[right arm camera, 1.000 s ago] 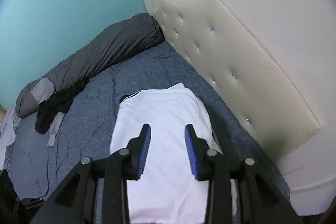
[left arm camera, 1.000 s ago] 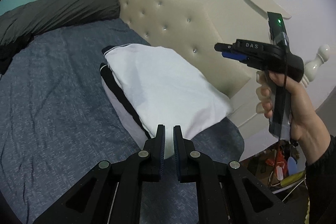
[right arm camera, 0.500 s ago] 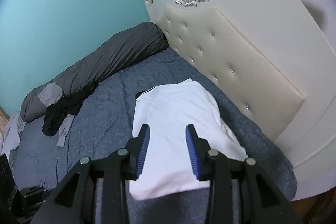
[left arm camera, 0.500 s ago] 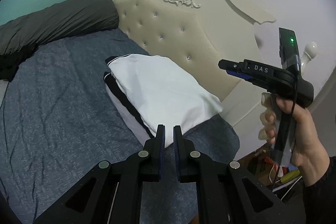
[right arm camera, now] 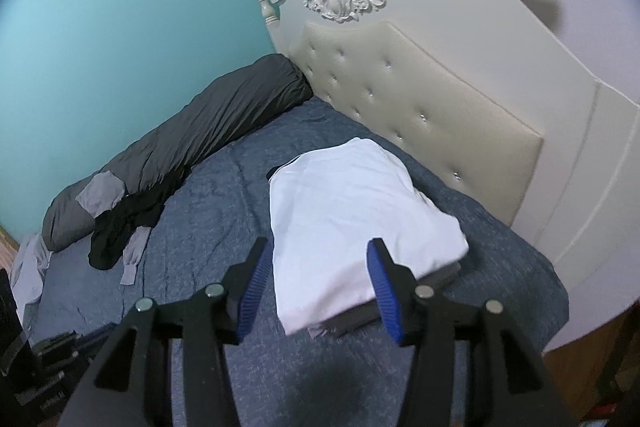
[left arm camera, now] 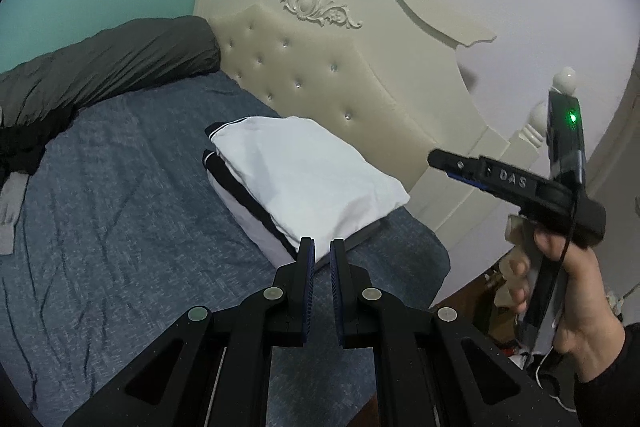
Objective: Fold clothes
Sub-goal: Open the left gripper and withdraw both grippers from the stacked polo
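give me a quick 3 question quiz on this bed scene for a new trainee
1. True or false: the white folded top lies on the bed, held by neither tongs.
2. Which tongs stand wider apart? A) left tongs B) right tongs
3. Fill in: the dark clothes still waiting lie beside the rolled grey ____.

Key:
1. True. The top rests on other folded clothes near the headboard, and both tongs are clear of it.
2. B. The right tongs are open and have just been opening with nothing between them; the left are shut.
3. Duvet.
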{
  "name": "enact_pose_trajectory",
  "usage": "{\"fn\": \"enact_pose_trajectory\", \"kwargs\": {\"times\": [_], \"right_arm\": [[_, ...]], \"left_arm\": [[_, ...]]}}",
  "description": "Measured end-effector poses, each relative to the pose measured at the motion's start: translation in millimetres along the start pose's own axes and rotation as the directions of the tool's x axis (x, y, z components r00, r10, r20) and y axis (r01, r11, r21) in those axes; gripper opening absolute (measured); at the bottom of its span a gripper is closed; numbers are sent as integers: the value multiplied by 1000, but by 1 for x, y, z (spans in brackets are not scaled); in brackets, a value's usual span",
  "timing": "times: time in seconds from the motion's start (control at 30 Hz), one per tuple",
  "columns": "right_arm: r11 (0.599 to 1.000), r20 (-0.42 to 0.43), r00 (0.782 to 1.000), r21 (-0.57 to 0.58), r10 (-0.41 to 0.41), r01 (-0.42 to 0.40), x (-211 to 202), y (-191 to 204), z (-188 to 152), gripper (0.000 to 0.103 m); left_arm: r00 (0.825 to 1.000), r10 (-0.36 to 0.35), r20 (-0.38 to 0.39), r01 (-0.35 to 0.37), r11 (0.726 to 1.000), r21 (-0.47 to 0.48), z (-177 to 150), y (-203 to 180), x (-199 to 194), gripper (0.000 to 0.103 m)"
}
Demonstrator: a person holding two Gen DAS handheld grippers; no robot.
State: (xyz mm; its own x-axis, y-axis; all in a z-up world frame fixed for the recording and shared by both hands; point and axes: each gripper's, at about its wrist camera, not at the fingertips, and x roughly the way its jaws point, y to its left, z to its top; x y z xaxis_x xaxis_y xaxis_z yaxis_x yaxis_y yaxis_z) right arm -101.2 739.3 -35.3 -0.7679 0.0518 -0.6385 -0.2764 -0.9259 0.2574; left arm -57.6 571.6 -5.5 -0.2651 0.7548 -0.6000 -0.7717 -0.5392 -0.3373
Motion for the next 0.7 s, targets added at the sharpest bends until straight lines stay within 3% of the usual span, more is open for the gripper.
{"fn": "enact_pose_trajectory", "kwargs": {"times": [0.1,0.7], "right_arm": [[1000,12,1000,0,-18,18,-15,4,-10,56],[998,111,993,-30,-46,49,-101,35,-74,62]], "left_arm": [[1000,-5,4,5,1000,13,-3,-5,-12,8],[999,18,33,-20,999,49,-41,-26,-72,9]]}}
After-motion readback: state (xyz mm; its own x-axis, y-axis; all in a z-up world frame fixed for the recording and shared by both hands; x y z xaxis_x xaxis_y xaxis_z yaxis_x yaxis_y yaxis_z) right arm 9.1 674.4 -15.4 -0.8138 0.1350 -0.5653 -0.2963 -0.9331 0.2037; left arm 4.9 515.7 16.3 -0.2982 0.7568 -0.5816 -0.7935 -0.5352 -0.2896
